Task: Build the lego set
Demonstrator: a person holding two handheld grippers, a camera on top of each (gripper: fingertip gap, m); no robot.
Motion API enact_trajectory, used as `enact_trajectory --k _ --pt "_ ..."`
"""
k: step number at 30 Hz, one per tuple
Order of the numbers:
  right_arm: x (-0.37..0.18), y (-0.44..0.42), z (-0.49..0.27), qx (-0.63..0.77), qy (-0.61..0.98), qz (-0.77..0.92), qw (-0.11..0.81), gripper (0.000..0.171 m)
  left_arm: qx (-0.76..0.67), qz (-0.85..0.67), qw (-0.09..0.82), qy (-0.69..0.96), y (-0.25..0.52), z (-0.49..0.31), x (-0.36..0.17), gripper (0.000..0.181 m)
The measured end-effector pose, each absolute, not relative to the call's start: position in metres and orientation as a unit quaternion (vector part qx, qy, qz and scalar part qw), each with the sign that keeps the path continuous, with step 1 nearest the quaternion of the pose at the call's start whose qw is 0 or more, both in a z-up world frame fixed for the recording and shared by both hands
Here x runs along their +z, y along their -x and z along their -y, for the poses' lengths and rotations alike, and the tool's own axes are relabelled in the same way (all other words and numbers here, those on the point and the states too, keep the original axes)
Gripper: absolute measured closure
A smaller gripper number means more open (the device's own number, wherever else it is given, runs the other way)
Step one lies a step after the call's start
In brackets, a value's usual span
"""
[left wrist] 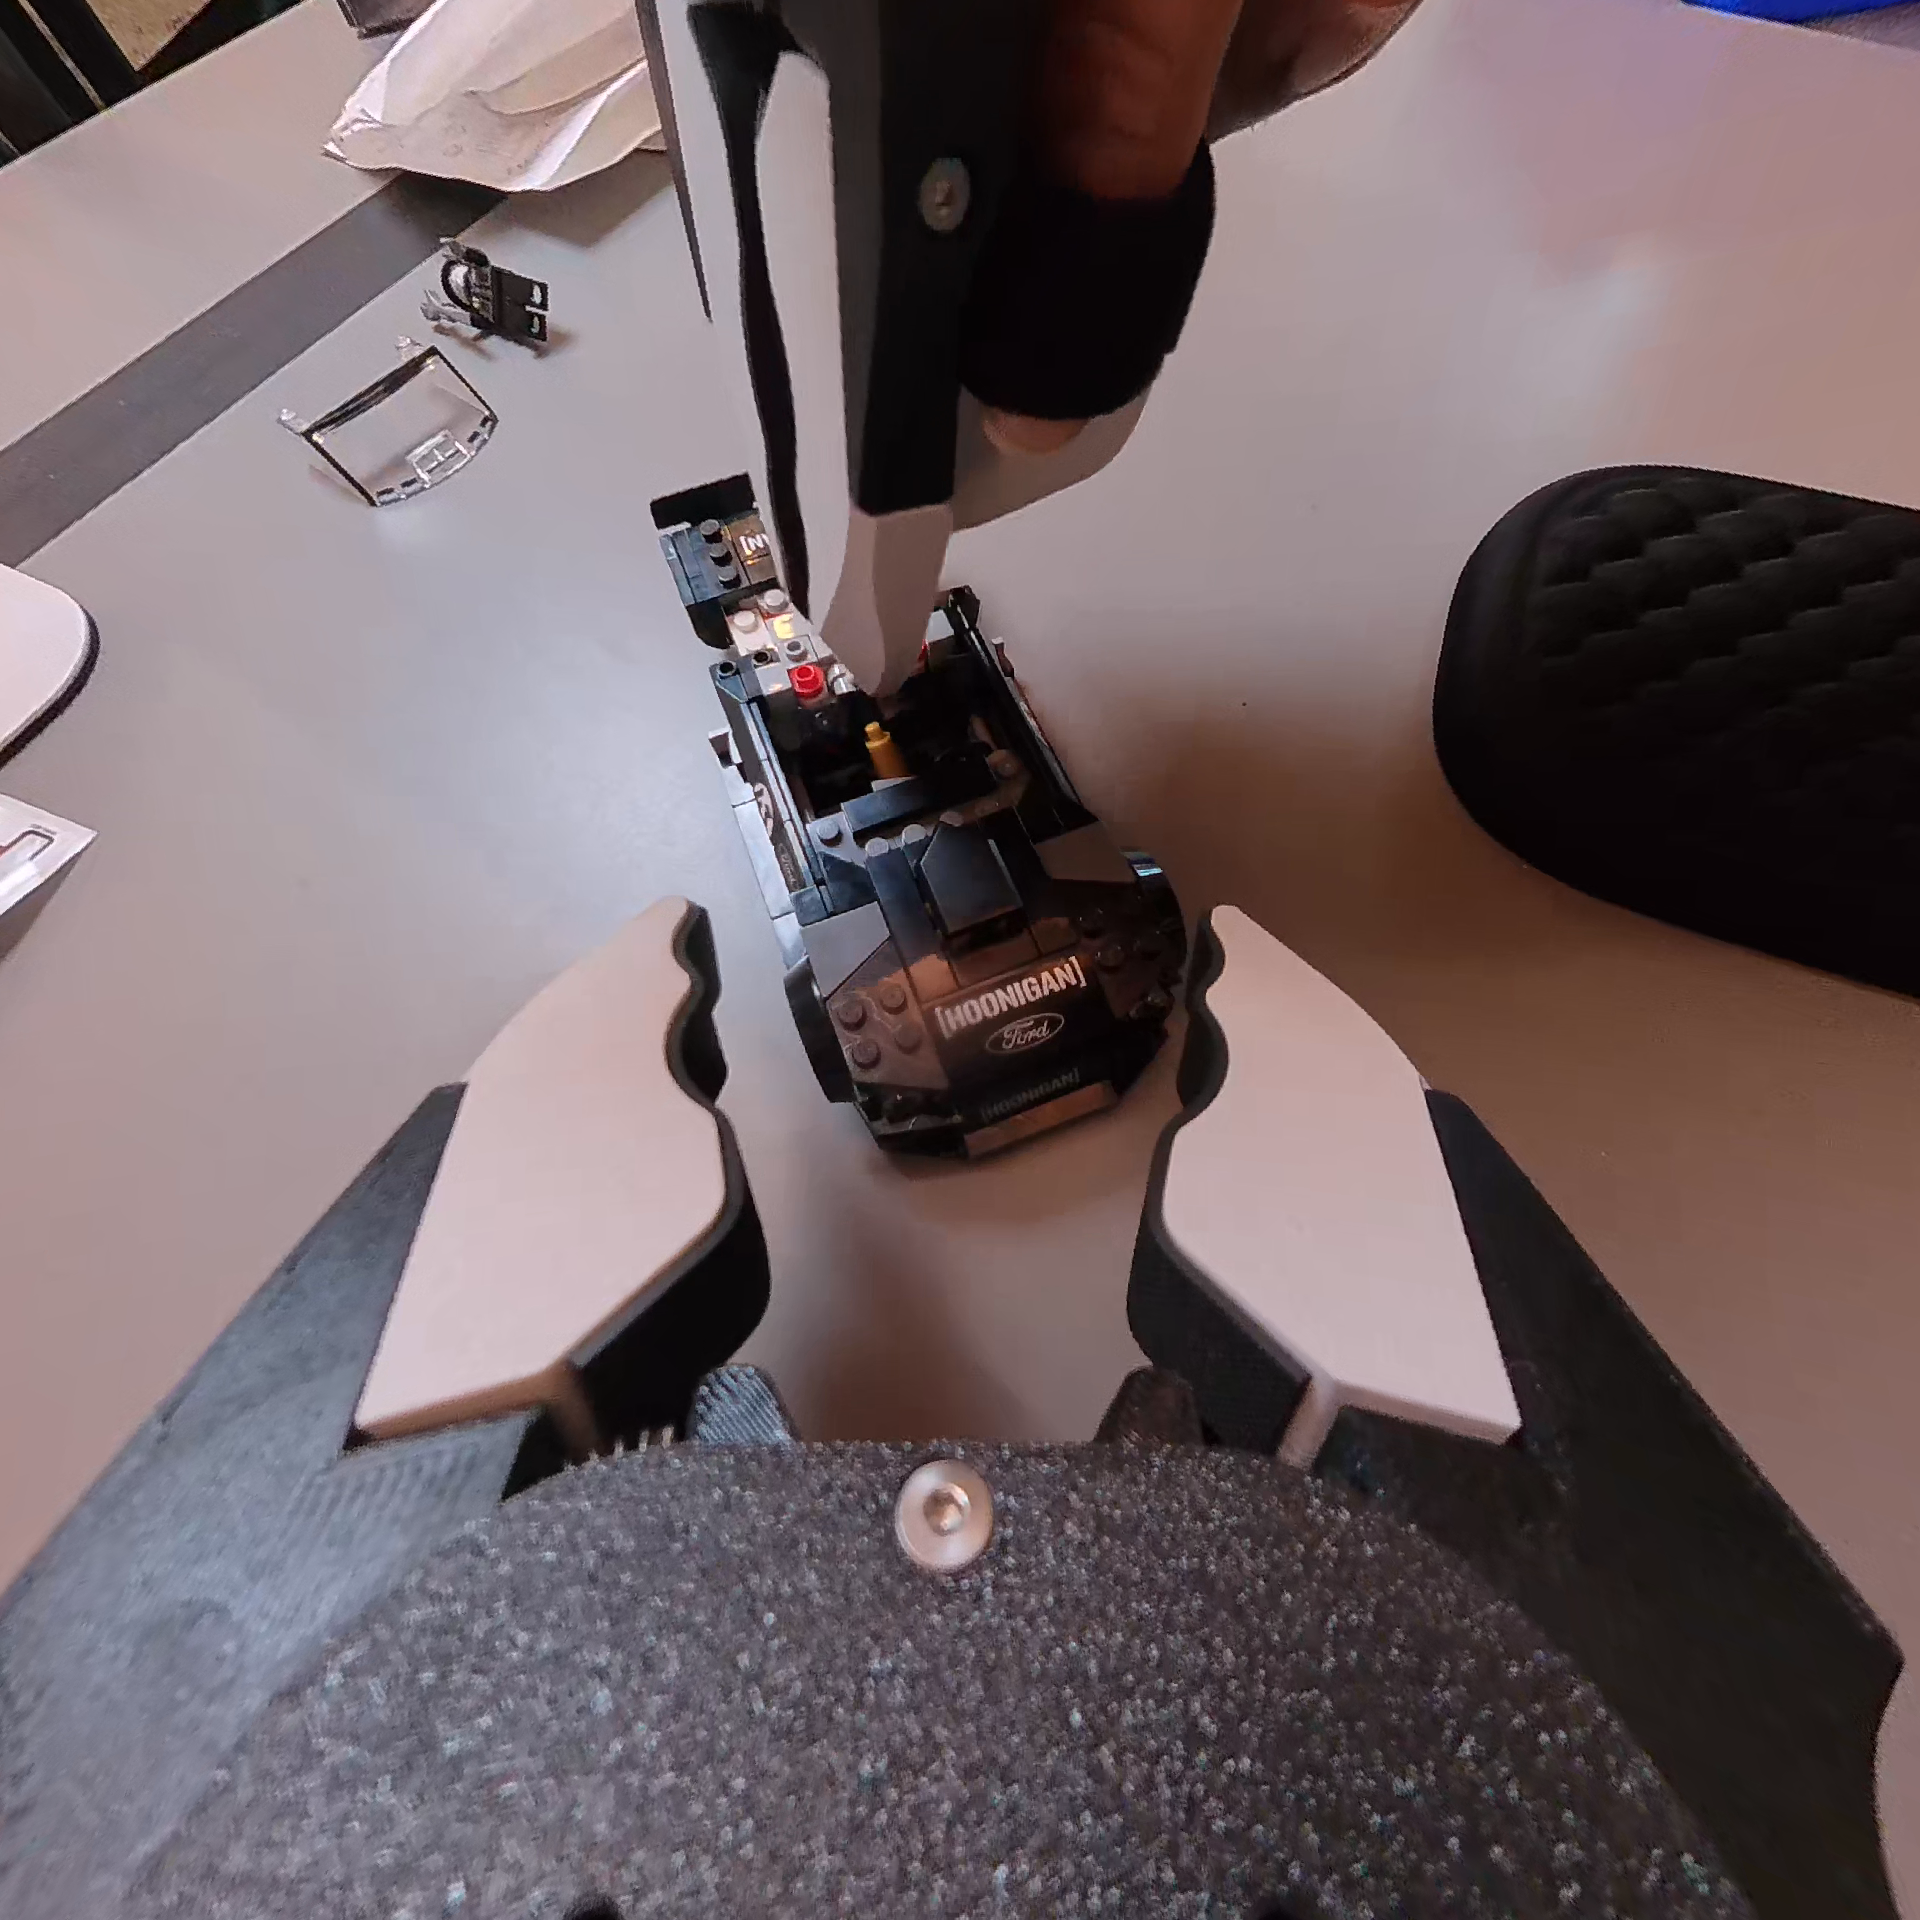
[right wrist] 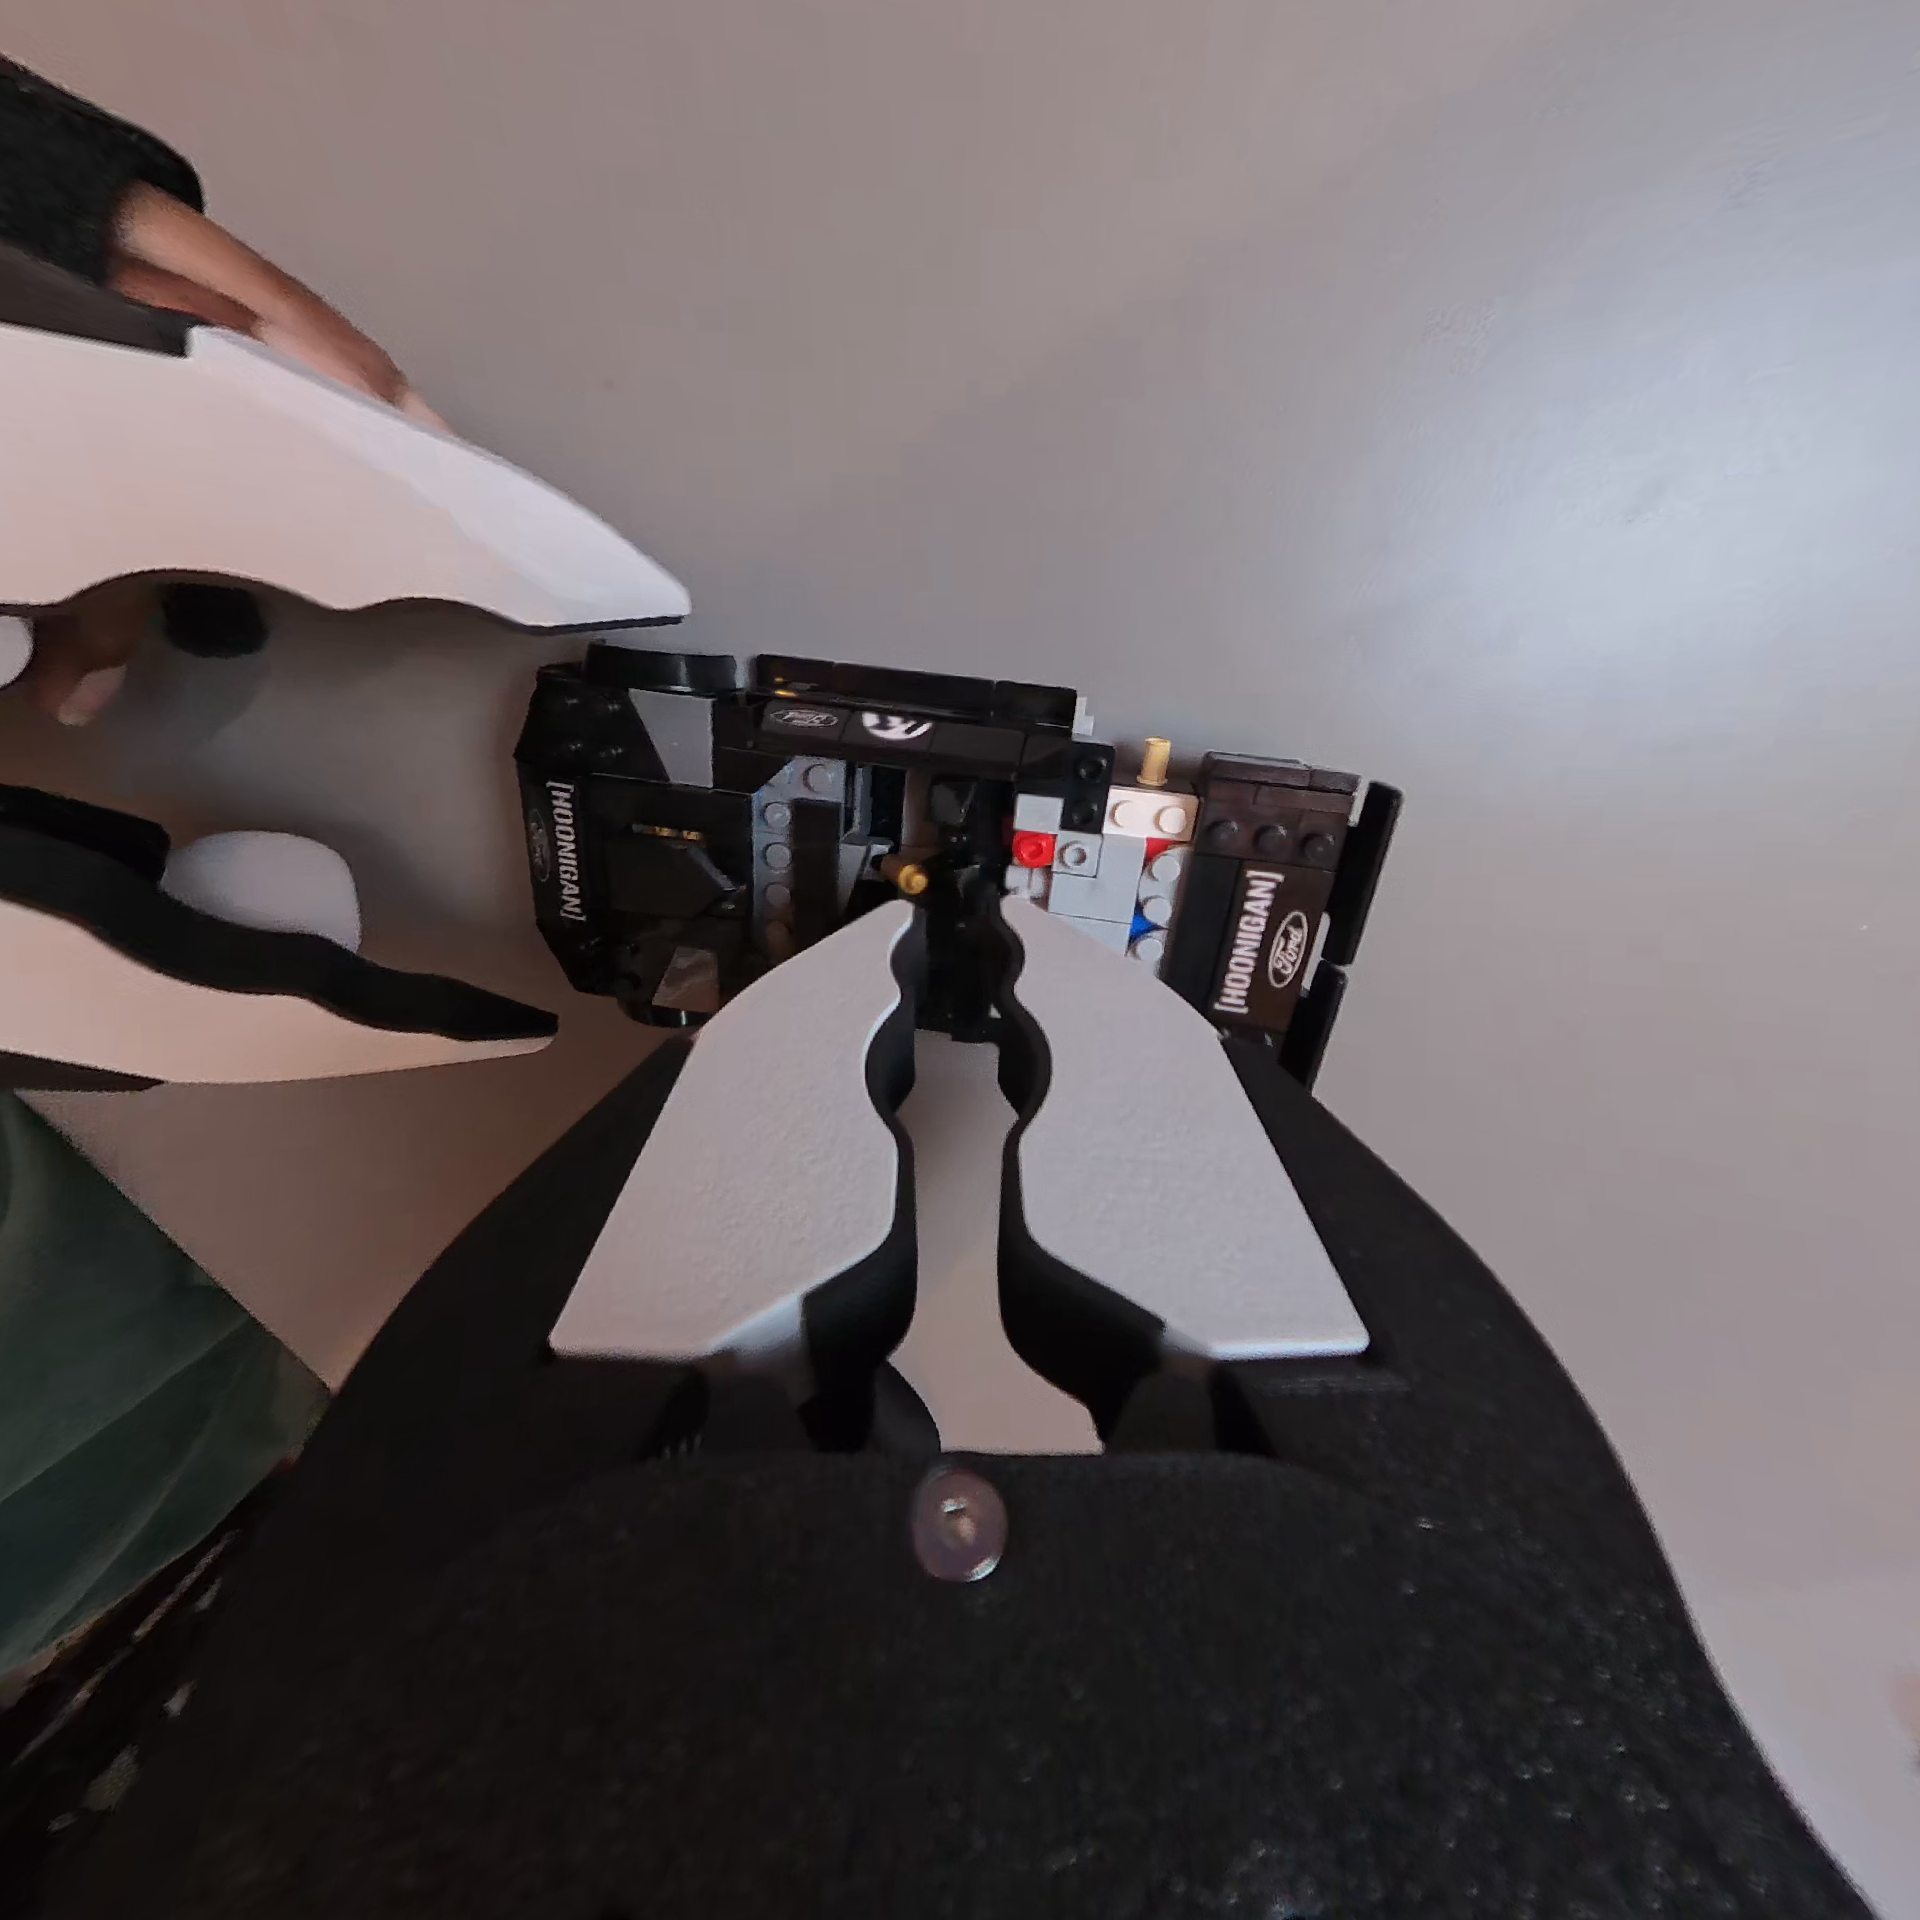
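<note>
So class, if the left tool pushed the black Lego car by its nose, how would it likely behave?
The black Lego car would probably slide rather than roll: no fitted wheels are clearly visible, and the table looks smooth. Being built of small bricks with an open cabin, it may shed loose pieces. It looks light.

left gripper (left wrist: 951, 997): jaws spread wide, straddling the nose of the black lego car (left wrist: 935, 862) | right gripper (left wrist: 883, 665): tips down in the car's open cabin, near a yellow peg (left wrist: 886, 750) | table (left wrist: 364, 779): clear windscreen piece (left wrist: 400, 436), small black sub-assembly (left wrist: 494, 301), black padded rest (left wrist: 1704, 707)
</note>
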State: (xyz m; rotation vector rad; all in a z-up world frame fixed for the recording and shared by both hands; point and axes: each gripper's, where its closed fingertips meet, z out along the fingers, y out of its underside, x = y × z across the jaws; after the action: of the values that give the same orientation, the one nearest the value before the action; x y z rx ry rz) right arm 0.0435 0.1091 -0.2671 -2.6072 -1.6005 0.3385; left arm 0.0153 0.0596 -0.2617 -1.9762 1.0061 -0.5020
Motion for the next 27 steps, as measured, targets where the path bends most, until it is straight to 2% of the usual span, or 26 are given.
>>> enact_trajectory --k 6,11,27 --pt "-0.2722 -0.0469 -0.1055 0.06 0.821 0.563 0.072 0.157 -0.201 -0.401 0.422 0.788 -0.0142 -0.0606 -0.2609 0.095" --pt "-0.2731 -0.048 -0.1101 0.04 0.813 0.572 0.105 0.161 -0.201 -0.4 0.422 0.789 -0.0137 -0.061 -0.2612 0.095" --pt "-0.2738 -0.0478 -0.1119 0.082 0.831 0.541 0.102 0.163 -0.203 -0.394 0.426 0.789 -0.0126 -0.0631 -0.2597 0.096"
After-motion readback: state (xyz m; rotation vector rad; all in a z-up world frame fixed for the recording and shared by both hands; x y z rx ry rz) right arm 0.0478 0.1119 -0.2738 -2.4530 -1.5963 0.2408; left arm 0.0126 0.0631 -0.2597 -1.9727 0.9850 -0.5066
